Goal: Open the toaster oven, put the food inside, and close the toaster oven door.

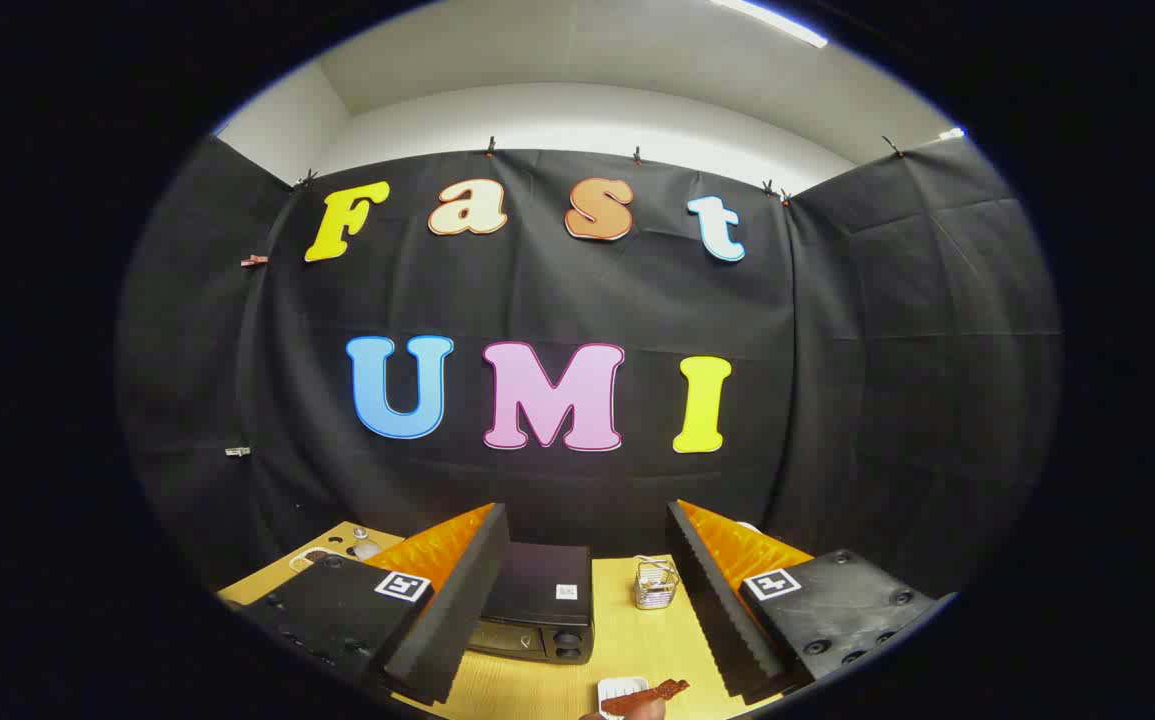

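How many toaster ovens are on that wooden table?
1. The toaster oven sits on the wooden table, between the open gripper's fingers and ahead of them, left of a small wire basket. The fingers may hide other things.

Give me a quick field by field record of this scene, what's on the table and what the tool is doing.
tool: open, fingers spread wide, holding nothing
toaster oven: on the wooden table, between the fingers, nearer one of them; door state hard to tell
wire basket: beside the oven, between the fingers
food: brown piece on a small white dish, nearest the camera
task progress: food not yet in the oven
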